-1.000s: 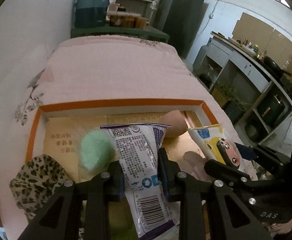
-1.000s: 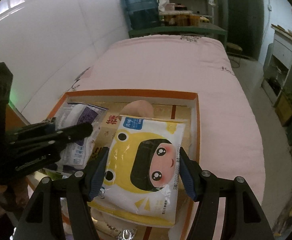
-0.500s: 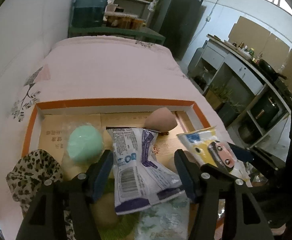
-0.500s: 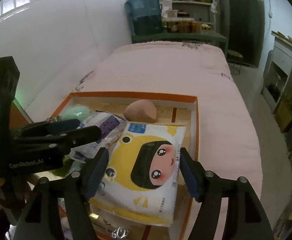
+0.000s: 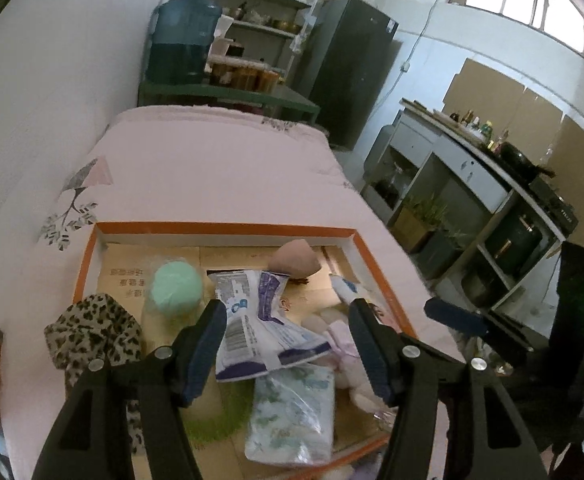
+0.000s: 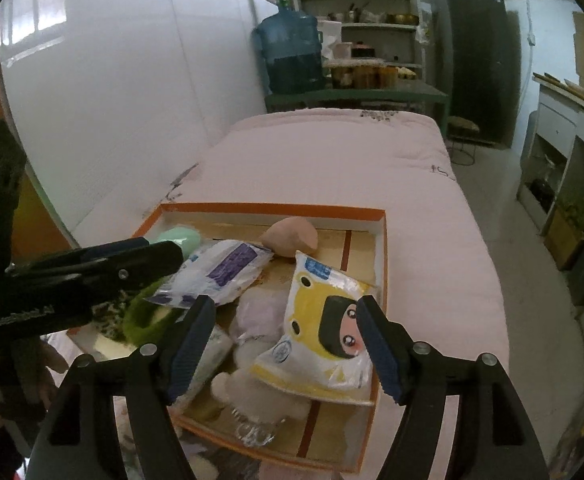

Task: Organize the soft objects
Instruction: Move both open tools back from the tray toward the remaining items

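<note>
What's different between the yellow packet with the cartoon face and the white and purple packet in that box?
The yellow packet shows a cartoon face; the white and purple packet shows printed text and a barcode. The yellow packet lies by the box's right wall, the white and purple packet nearer the green ball. Both are soft plastic packs lying loose, ungripped.

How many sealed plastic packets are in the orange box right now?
3: white-purple packet in the middle, yellow cartoon-face packet at the right wall, floral packet at the near edge. Others may hide under the pile.
</note>
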Action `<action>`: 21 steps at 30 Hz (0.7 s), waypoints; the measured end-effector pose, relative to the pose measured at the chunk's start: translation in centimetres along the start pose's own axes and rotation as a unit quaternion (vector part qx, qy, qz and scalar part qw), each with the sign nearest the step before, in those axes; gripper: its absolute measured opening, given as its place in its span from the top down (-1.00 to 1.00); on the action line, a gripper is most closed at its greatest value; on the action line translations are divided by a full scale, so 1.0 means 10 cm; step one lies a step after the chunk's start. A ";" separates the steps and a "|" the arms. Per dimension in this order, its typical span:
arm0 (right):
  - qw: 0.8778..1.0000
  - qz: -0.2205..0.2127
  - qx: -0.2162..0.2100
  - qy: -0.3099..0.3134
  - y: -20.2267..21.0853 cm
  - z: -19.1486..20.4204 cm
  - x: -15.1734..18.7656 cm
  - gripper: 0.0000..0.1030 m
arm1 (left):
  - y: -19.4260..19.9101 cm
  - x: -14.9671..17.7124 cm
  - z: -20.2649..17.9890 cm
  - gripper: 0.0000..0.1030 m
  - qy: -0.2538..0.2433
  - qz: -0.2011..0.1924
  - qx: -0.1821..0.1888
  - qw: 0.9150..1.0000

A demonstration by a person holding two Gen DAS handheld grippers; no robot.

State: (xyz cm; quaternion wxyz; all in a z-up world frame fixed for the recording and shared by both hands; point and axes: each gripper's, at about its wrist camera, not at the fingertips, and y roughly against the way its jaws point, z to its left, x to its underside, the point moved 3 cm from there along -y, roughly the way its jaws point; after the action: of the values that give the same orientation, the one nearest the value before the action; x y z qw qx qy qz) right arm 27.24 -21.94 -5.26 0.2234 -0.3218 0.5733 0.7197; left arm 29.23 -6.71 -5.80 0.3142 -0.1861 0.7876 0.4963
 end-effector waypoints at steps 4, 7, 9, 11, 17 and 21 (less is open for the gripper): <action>1.000 -0.002 -0.003 0.000 0.10 0.05 0.04 -0.44 | 0.16 0.02 -0.06 -0.22 0.001 -0.013 0.006 1.000; 1.000 -0.003 -0.005 0.000 0.15 0.09 0.07 -0.44 | 0.27 0.05 -0.08 -0.23 0.002 -0.023 0.009 1.000; 1.000 -0.006 -0.005 0.001 0.21 0.12 0.08 -0.44 | 0.33 0.07 -0.10 -0.23 0.001 -0.026 0.011 1.000; 1.000 -0.008 -0.005 0.001 0.24 0.14 0.09 -0.44 | 0.40 0.10 -0.12 -0.23 -0.001 -0.029 0.011 1.000; 1.000 -0.014 -0.005 0.004 0.40 0.22 0.14 -0.44 | 0.59 0.19 -0.13 -0.23 0.002 -0.041 0.014 0.999; 1.000 -0.020 -0.008 0.006 0.53 0.28 0.20 -0.44 | 0.73 0.26 -0.16 -0.23 0.003 -0.049 0.014 0.999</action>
State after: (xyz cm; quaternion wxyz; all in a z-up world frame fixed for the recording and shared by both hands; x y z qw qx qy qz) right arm 21.67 -20.62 -2.73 0.2313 -0.3393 0.5625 0.7176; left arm 22.40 -4.94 -2.21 0.3387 -0.2218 0.7849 0.4690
